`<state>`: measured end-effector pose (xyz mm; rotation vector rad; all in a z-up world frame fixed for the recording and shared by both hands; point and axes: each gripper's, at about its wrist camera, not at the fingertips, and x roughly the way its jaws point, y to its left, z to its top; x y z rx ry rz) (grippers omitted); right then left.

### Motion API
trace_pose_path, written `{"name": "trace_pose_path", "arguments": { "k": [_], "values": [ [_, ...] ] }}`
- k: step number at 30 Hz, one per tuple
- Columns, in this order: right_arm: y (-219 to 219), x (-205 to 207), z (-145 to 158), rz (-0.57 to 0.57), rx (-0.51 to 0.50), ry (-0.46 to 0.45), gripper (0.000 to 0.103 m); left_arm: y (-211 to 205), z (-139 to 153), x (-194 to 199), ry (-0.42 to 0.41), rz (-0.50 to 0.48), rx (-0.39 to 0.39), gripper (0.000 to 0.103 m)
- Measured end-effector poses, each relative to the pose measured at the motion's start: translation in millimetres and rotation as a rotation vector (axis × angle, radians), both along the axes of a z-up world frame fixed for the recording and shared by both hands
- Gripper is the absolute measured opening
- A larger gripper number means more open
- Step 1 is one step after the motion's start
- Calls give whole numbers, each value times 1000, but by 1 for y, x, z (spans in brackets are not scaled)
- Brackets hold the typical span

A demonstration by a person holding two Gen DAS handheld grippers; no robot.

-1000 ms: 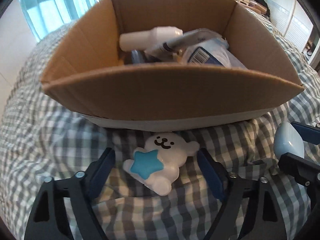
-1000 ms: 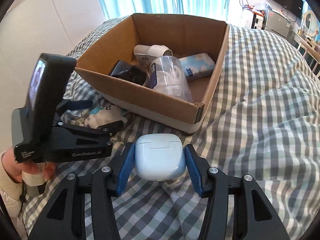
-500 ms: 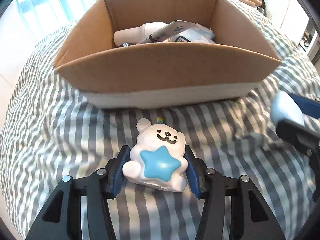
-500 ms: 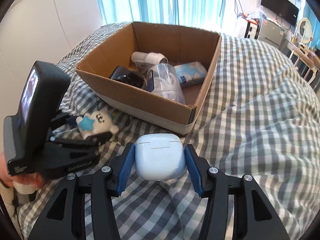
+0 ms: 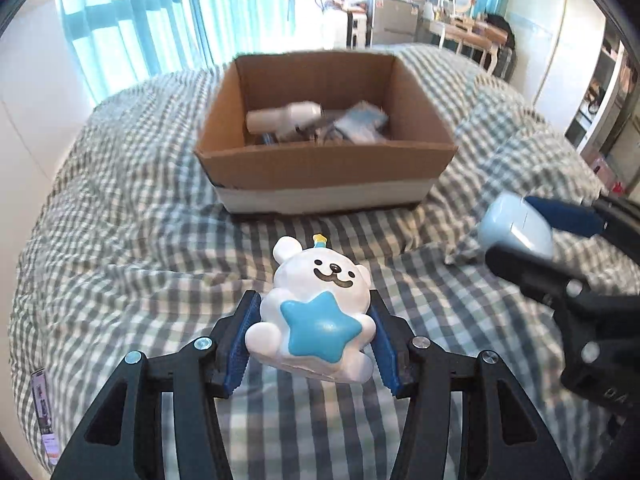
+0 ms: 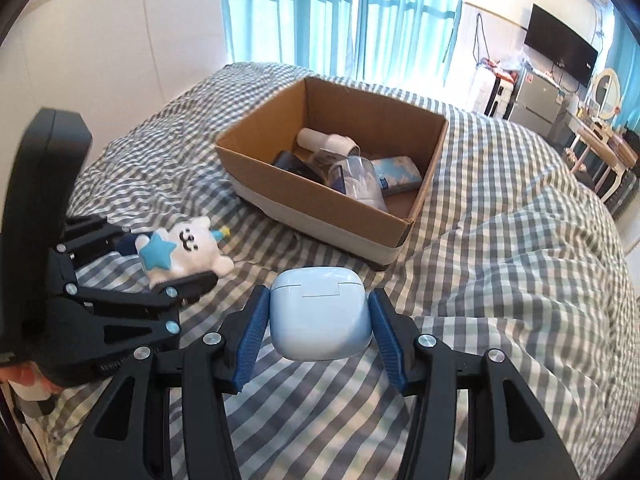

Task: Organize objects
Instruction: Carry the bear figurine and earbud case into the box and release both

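Note:
My left gripper (image 5: 312, 334) is shut on a white bear toy with a blue star (image 5: 316, 308) and holds it above the checked bedspread, in front of the cardboard box (image 5: 324, 168). The toy also shows in the right wrist view (image 6: 180, 250). My right gripper (image 6: 318, 328) is shut on a pale blue earbud case (image 6: 320, 316), held above the bed to the right of the left gripper. The case also shows in the left wrist view (image 5: 516, 228). The open box (image 6: 320, 208) holds a white tube (image 6: 326, 144), a clear container (image 6: 358, 180), a blue packet (image 6: 398, 174) and a dark item (image 6: 294, 162).
The box sits on a bed with a grey-and-white checked cover (image 6: 500, 240). Curtained windows (image 6: 340, 12) are behind it. Furniture and a wall screen (image 6: 560, 50) stand at the far right. A small card-like object (image 5: 42, 412) lies at the bed's left edge.
My left gripper closed on the bear toy and lifted it up and back from the box. My right gripper, still holding the case, also rose and drew back.

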<state>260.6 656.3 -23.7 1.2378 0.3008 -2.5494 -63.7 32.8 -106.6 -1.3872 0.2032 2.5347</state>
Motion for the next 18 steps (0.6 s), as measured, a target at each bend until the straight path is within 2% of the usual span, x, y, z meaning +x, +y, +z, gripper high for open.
{"name": "trace_pose_path", "arguments": {
  "k": [10, 18],
  "values": [
    [-9, 22, 46, 28, 6, 87, 51, -9, 77, 5, 167, 8, 16, 54],
    [-6, -5, 91, 18, -22, 184, 51, -3, 123, -30, 278, 17, -13, 54]
  ]
}}
